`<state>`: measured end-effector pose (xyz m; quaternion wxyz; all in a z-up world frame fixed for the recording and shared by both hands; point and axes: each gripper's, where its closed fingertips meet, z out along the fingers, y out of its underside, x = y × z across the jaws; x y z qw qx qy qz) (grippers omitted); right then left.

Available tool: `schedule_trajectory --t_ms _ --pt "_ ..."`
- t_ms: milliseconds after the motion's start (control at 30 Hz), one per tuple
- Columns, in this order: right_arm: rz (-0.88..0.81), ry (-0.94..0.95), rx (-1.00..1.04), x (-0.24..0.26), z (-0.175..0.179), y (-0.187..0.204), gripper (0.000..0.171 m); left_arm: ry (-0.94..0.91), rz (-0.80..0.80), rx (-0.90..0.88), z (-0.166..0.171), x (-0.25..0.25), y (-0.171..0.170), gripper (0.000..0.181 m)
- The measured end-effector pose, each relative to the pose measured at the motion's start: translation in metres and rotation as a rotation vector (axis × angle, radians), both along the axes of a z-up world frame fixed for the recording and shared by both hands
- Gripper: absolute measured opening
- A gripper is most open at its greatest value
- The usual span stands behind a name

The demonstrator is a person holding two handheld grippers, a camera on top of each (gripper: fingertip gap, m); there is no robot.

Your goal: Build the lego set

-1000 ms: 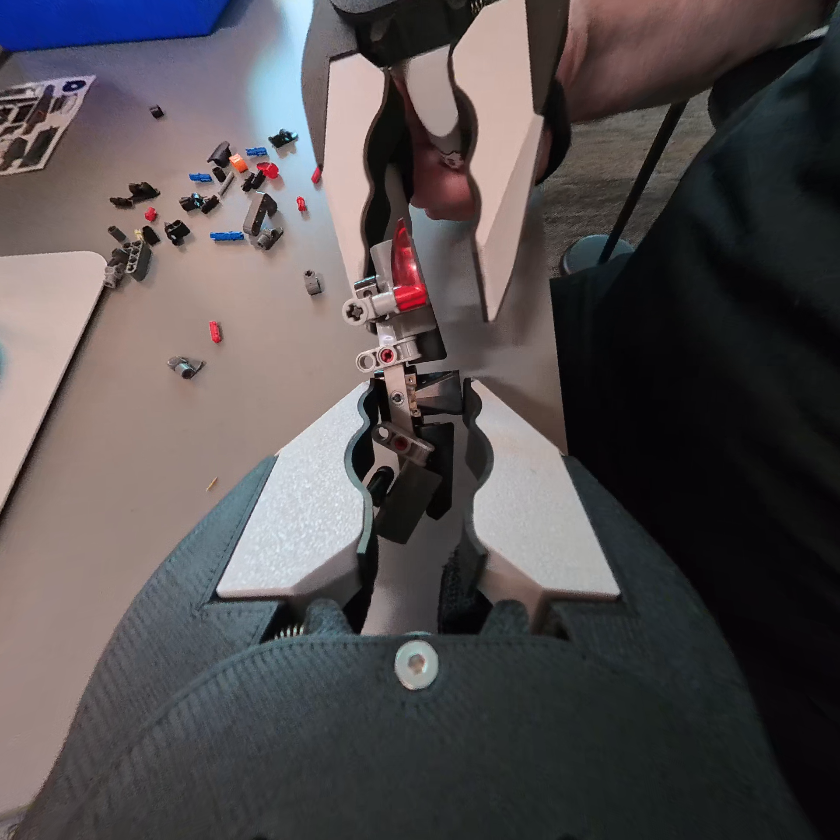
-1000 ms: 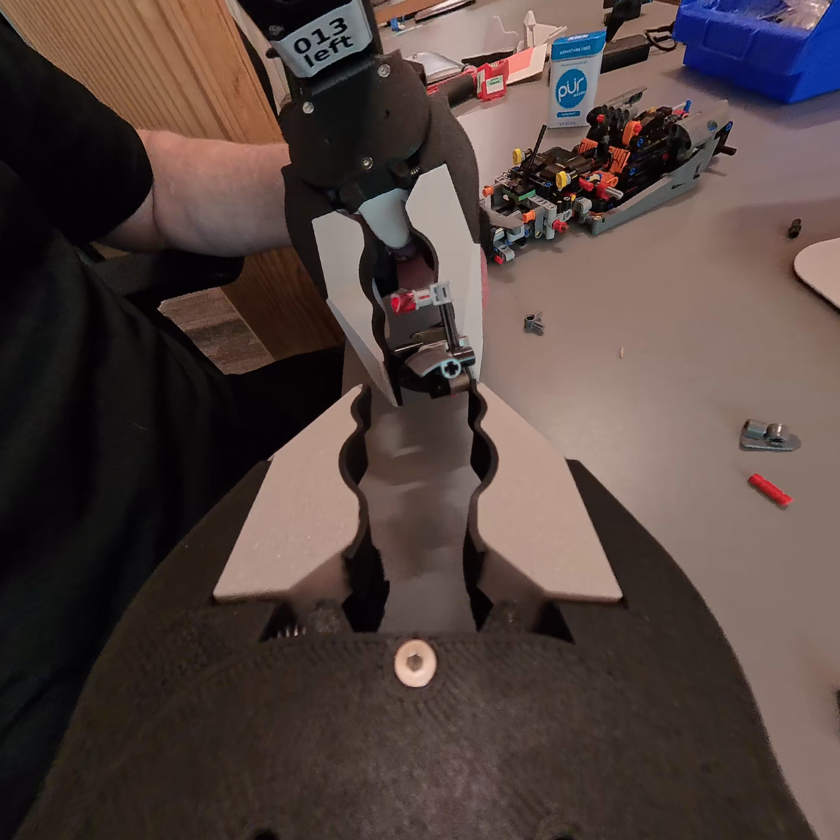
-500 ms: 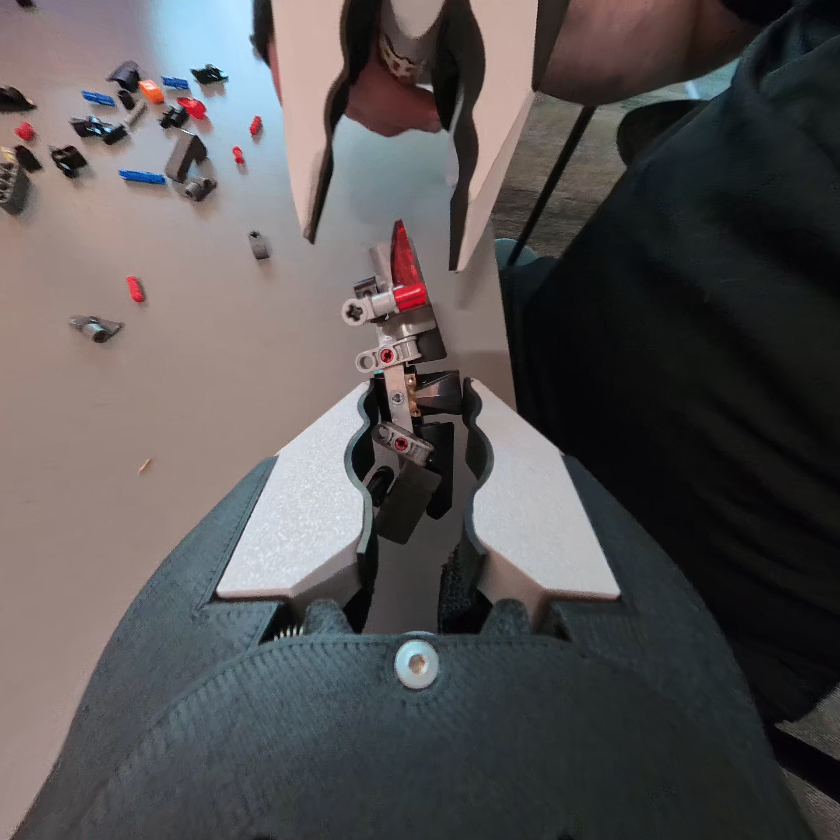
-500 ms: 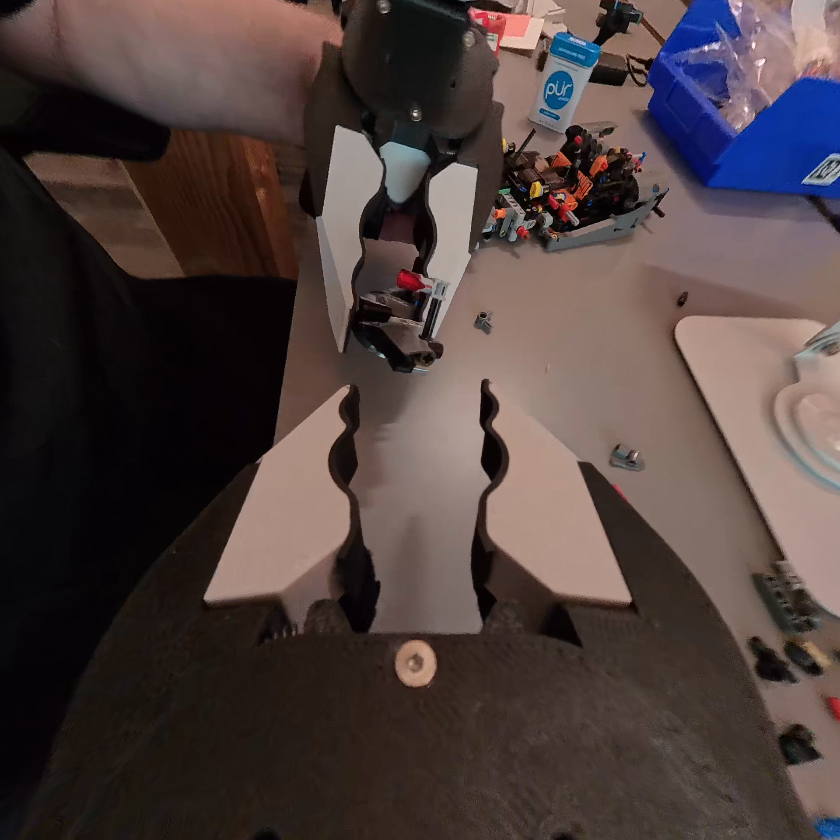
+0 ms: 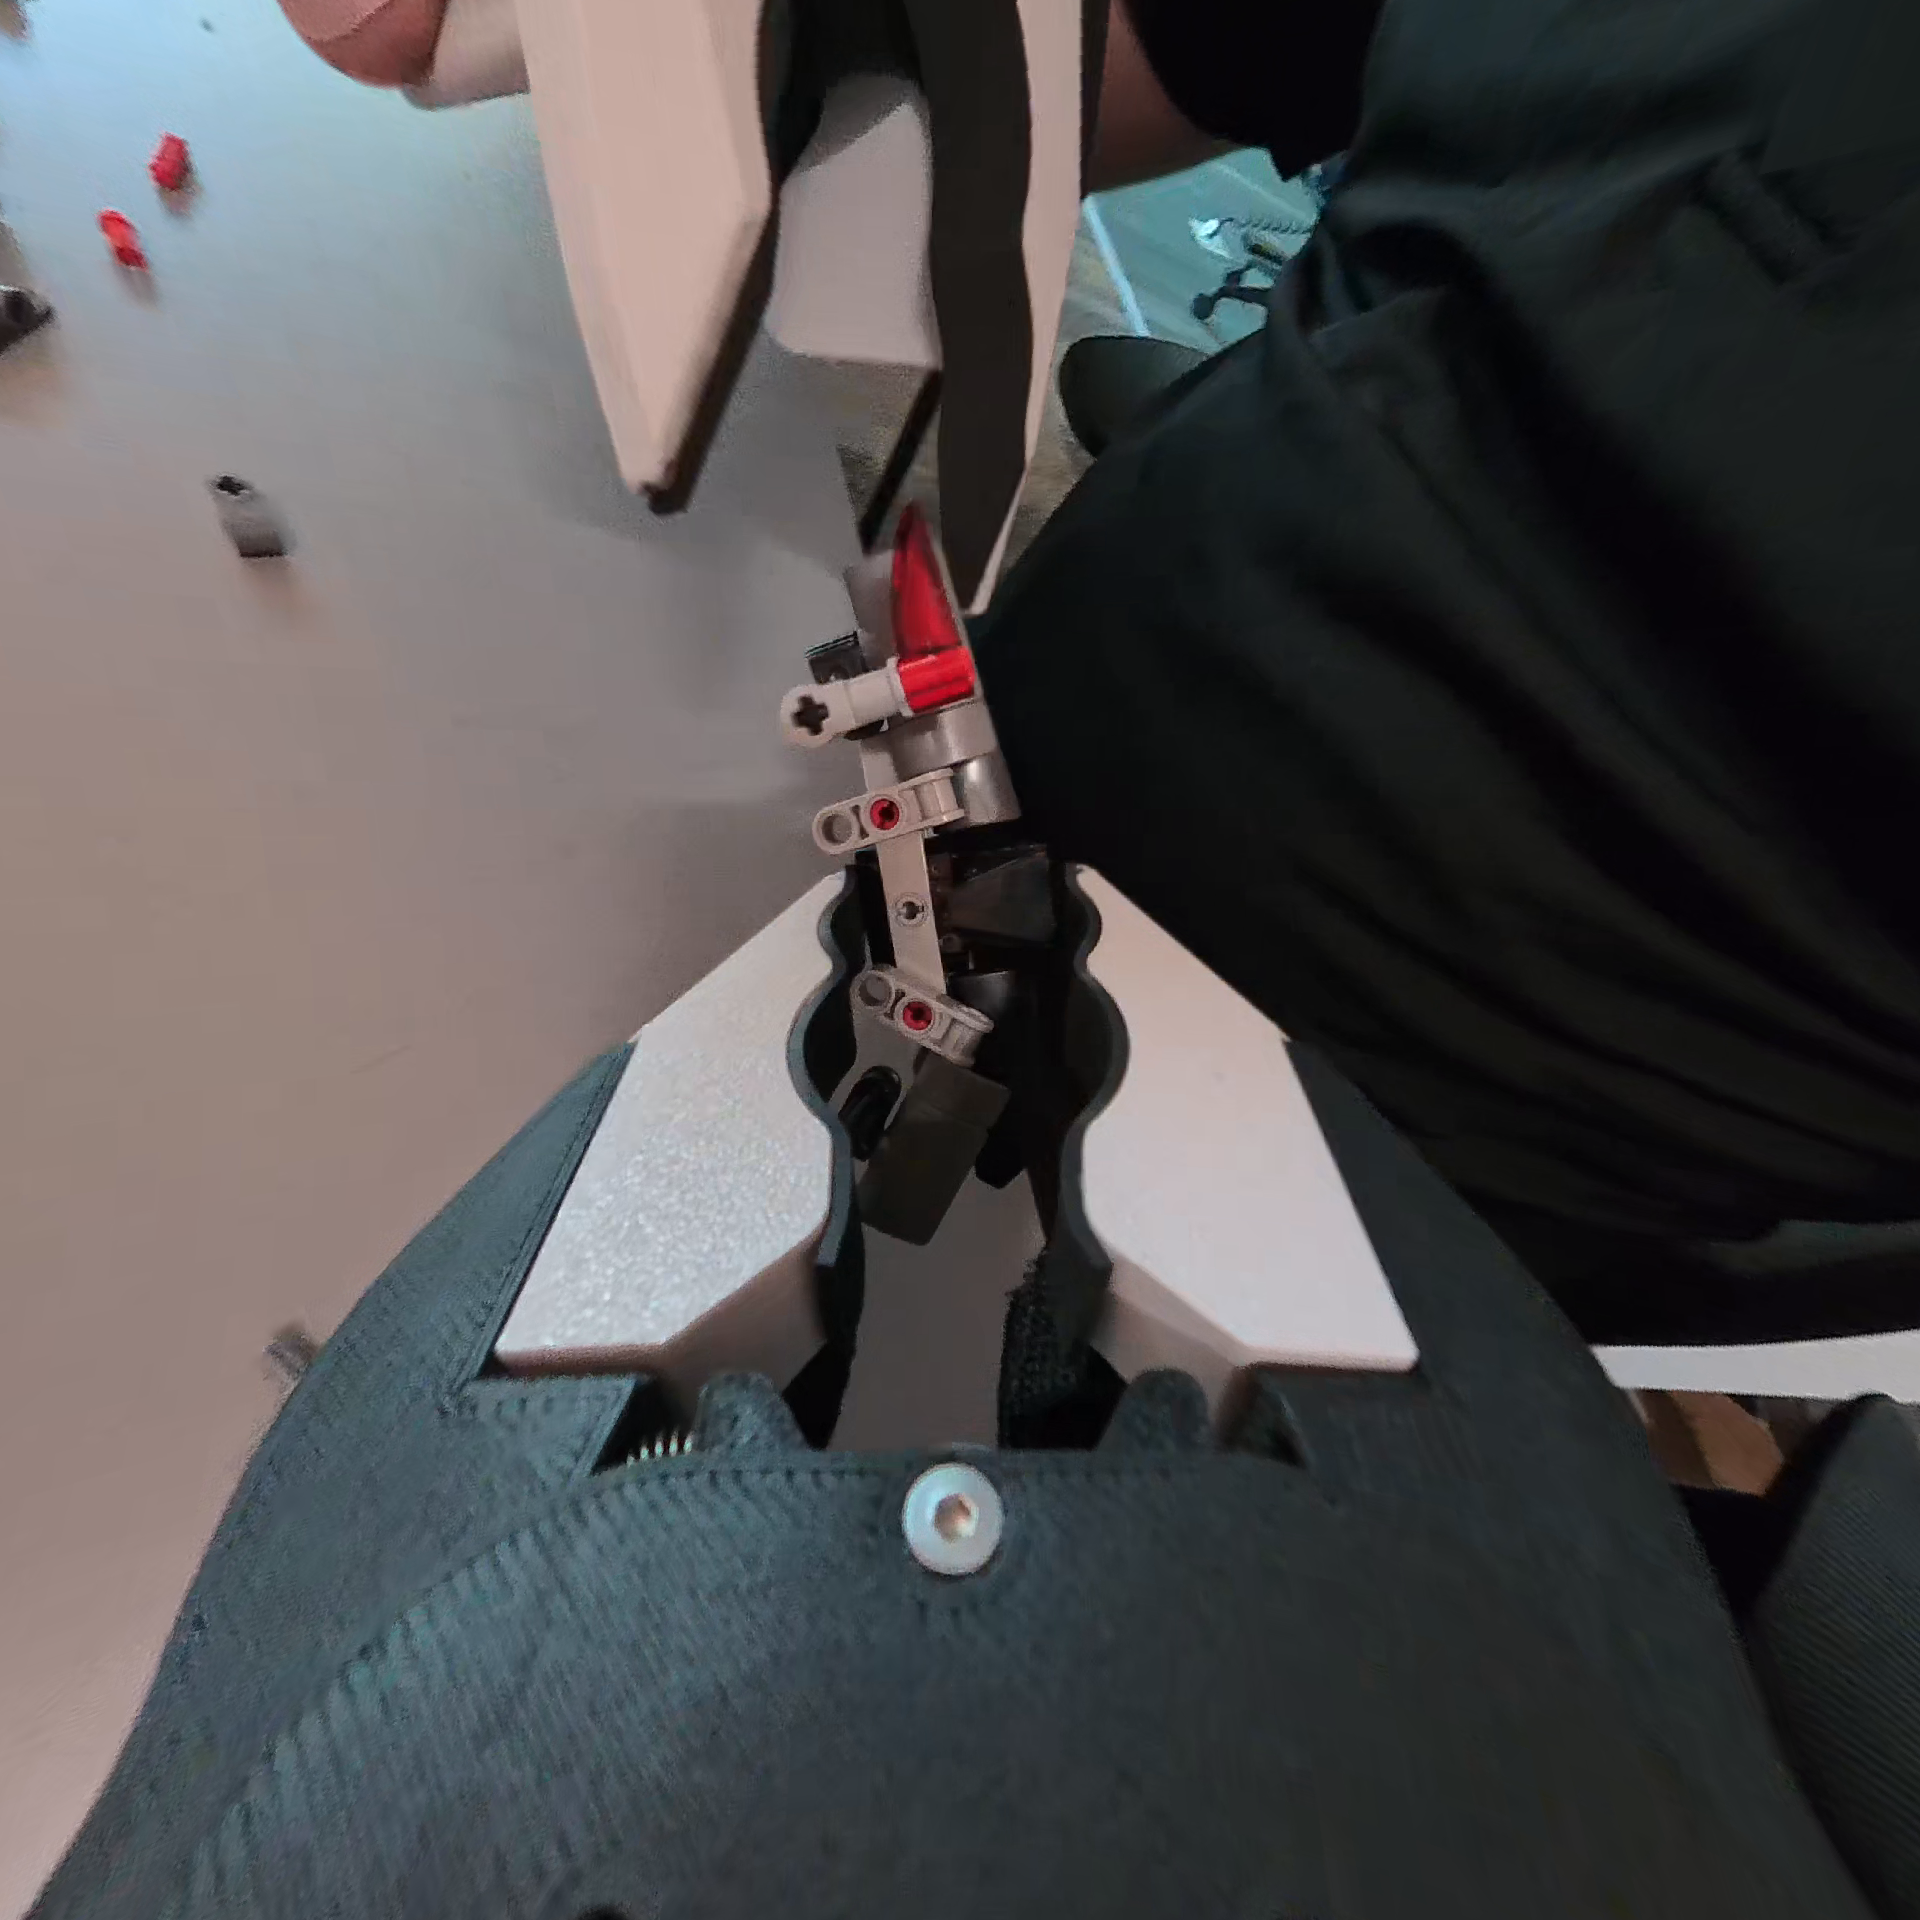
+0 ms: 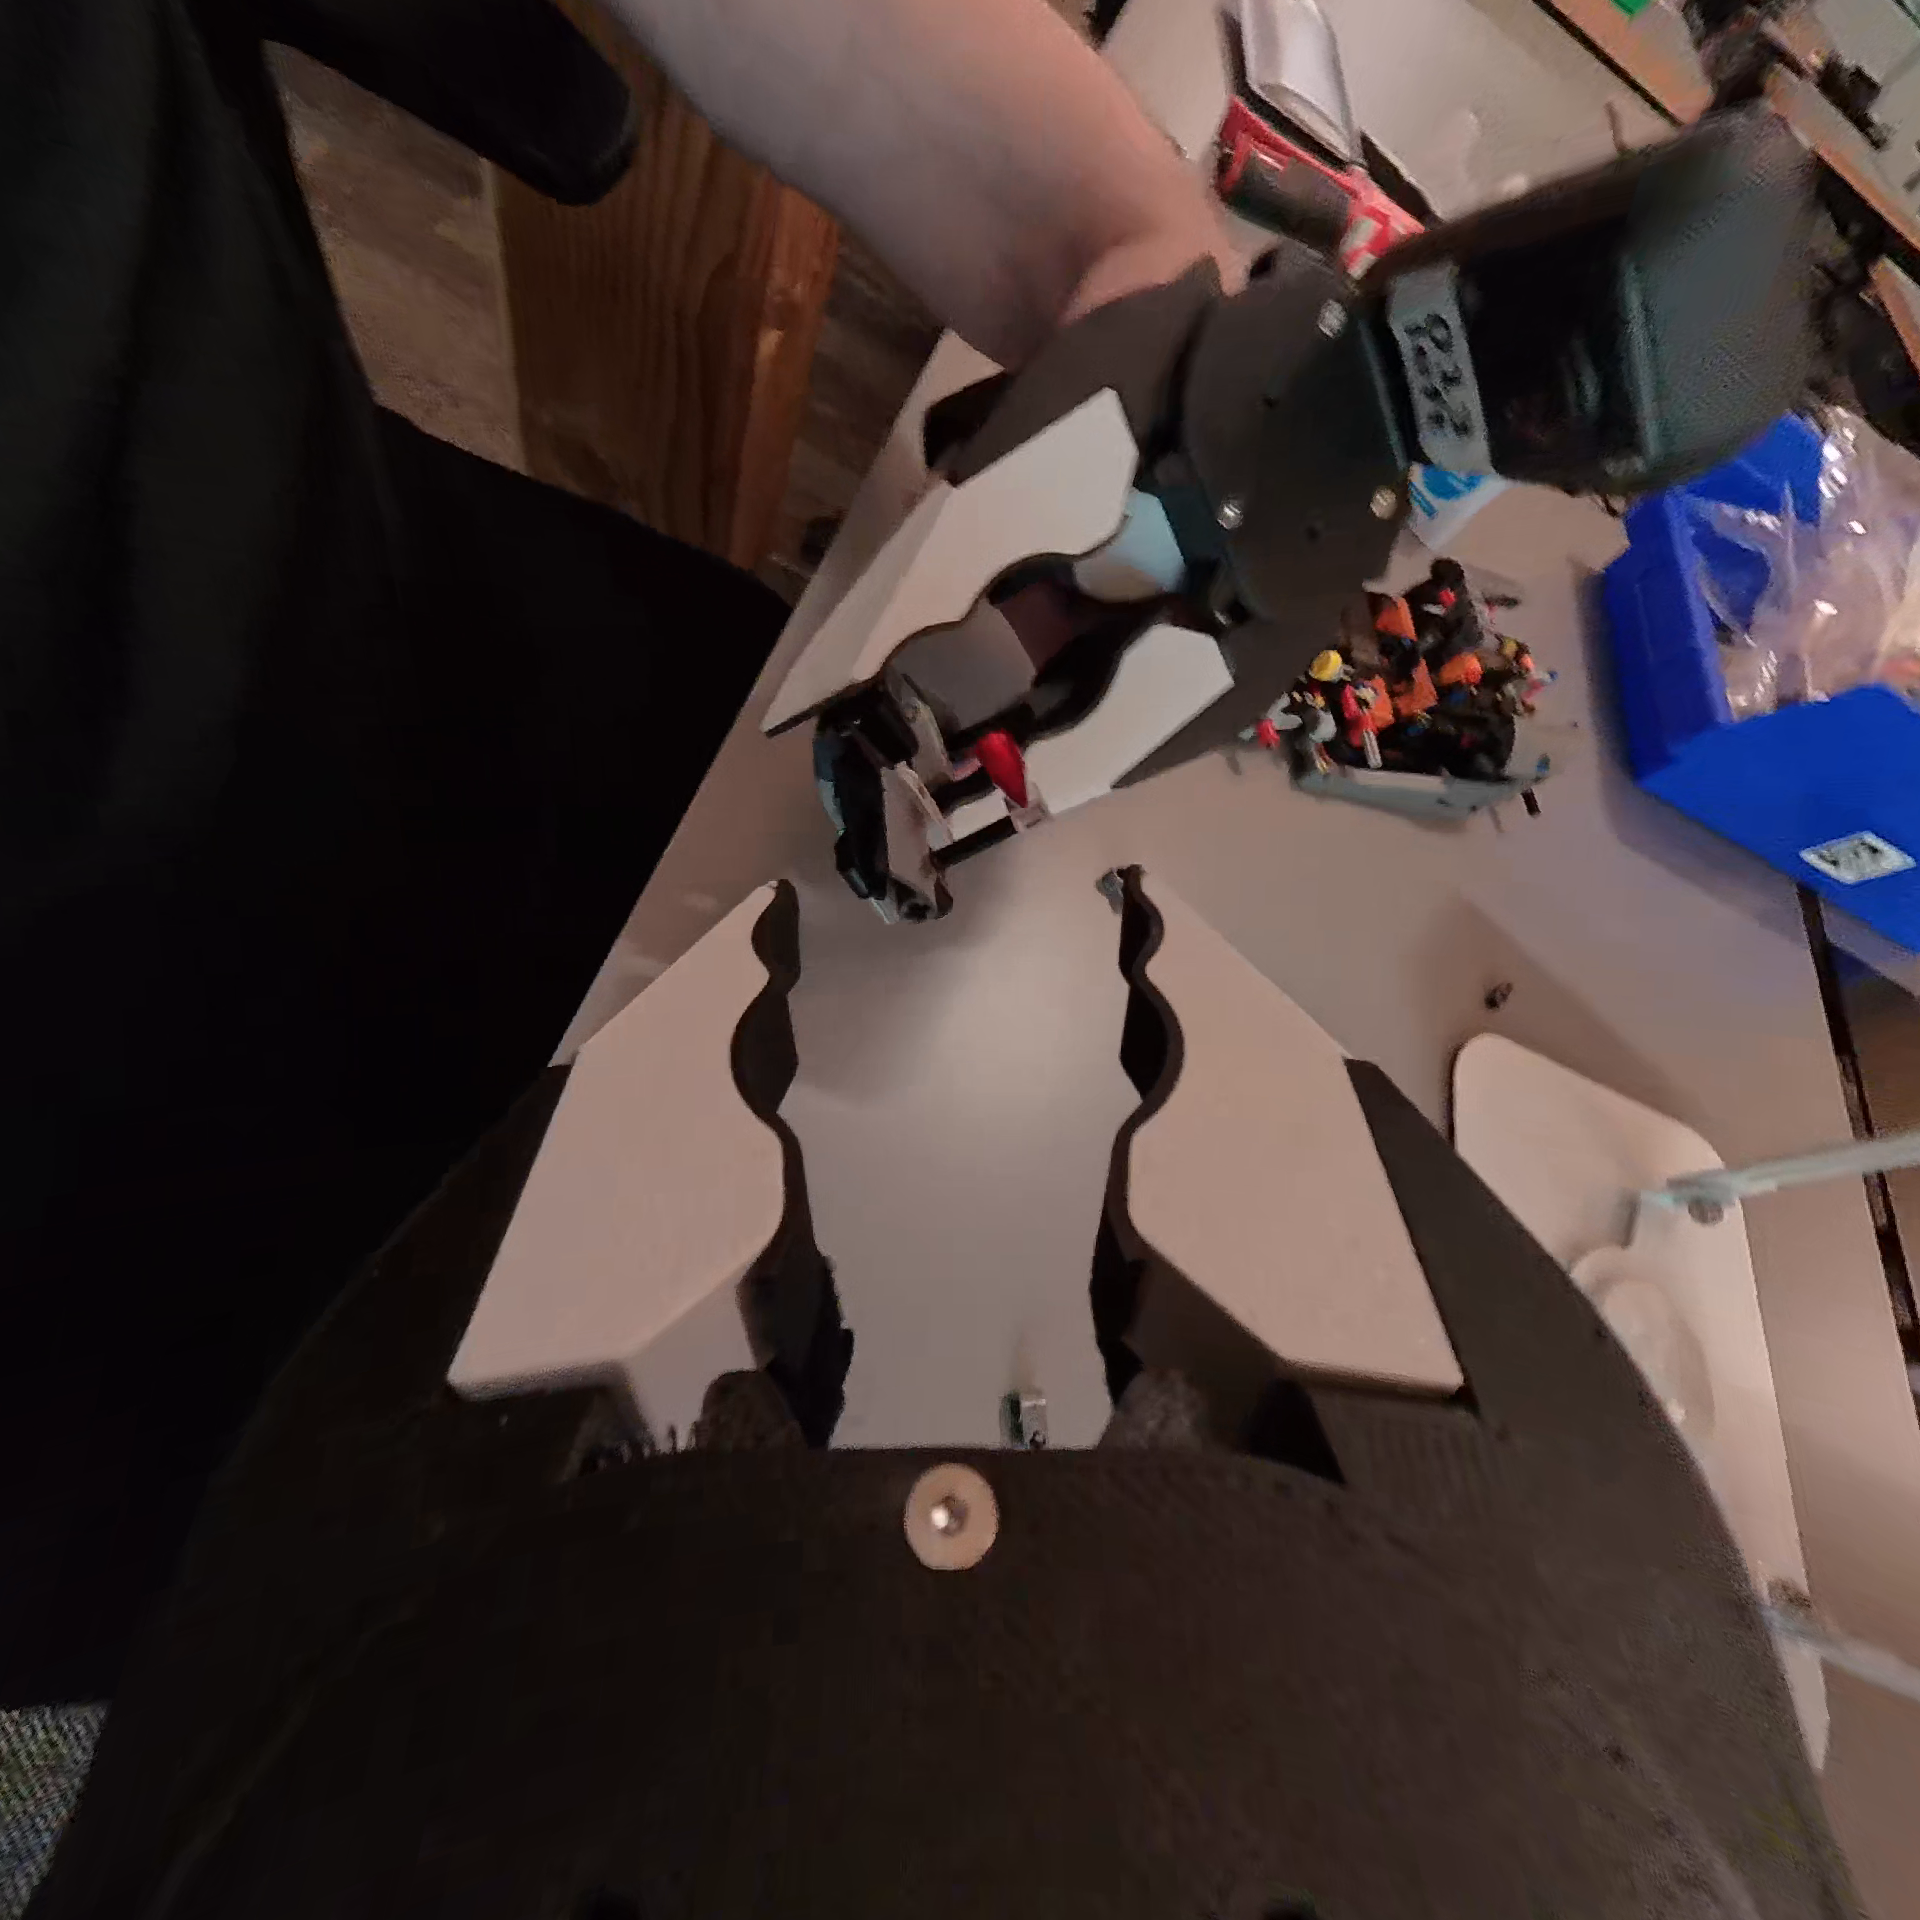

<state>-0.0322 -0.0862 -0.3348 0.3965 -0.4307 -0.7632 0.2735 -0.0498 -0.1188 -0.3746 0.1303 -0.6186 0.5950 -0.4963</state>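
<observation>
My left gripper (image 5: pixel 961 883) is shut on a small lego sub-assembly (image 5: pixel 914 821) of grey beams, black parts and a red translucent tip, which sticks out past the fingertips near the table's front edge. In the right wrist view the left gripper (image 6: pixel 914 748) shows tilted, with the sub-assembly (image 6: pixel 904 821) in it. My right gripper (image 6: pixel 951 894) is open and empty, just in front of that sub-assembly and apart from it. In the left wrist view the right gripper (image 5: pixel 821 468) hangs open above the sub-assembly. A larger lego build (image 6: pixel 1403 717) sits on the grey table (image 6: pixel 1299 966).
Loose red and grey lego pieces (image 5: pixel 249 514) lie on the table to the left. A blue bin (image 6: pixel 1766 665) stands at the far right. A white board (image 6: pixel 1590 1205) lies at the right. The person's dark shirt (image 5: pixel 1507 727) fills the right side. There is about 6 centimetres between the tips of the two grippers. The larger lego build (image 6: pixel 1403 717) is about equally far from each gripper, around 25 centimetres.
The left gripper has tilted and swung over with the sub-assembly. The right gripper has pulled back, opened wider and stays empty. Both views have shifted toward the table's edge.
</observation>
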Motion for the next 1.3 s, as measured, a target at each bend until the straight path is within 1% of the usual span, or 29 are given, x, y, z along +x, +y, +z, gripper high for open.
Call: schedule_trajectory --t_ms 67,167,300,433,567,1100,1233,1300 --pt "0.041 -0.007 0.012 -0.003 0.001 -0.005 0.065 -0.03 -0.039 -0.033 0.006 0.0 -0.005 0.035" --pt "0.118 0.004 -0.027 -0.006 0.007 -0.018 0.067 -0.074 -0.101 -0.072 0.017 0.0 -0.014 0.035" --pt "0.19 0.003 -0.068 -0.009 0.015 -0.028 0.063 -0.093 -0.181 -0.101 0.025 -0.001 -0.024 0.034" --pt "0.242 -0.003 -0.08 -0.01 0.018 -0.033 0.052 -0.143 -0.216 -0.137 0.034 0.001 -0.026 0.035" --pt "0.241 0.014 -0.067 -0.011 0.02 -0.031 0.042 -0.156 -0.234 -0.155 0.035 0.001 -0.027 0.035" --pt "0.232 0.058 -0.091 -0.009 0.028 -0.027 0.04 -0.169 -0.263 -0.158 0.039 0.003 -0.026 0.034" --pt "0.225 0.042 -0.098 -0.008 0.023 -0.024 0.04 -0.163 -0.25 -0.164 0.035 0.005 -0.023 0.034" --pt "0.213 0.022 -0.136 -0.008 0.019 -0.022 0.041 -0.149 -0.246 -0.15 0.032 0.004 -0.021 0.034"
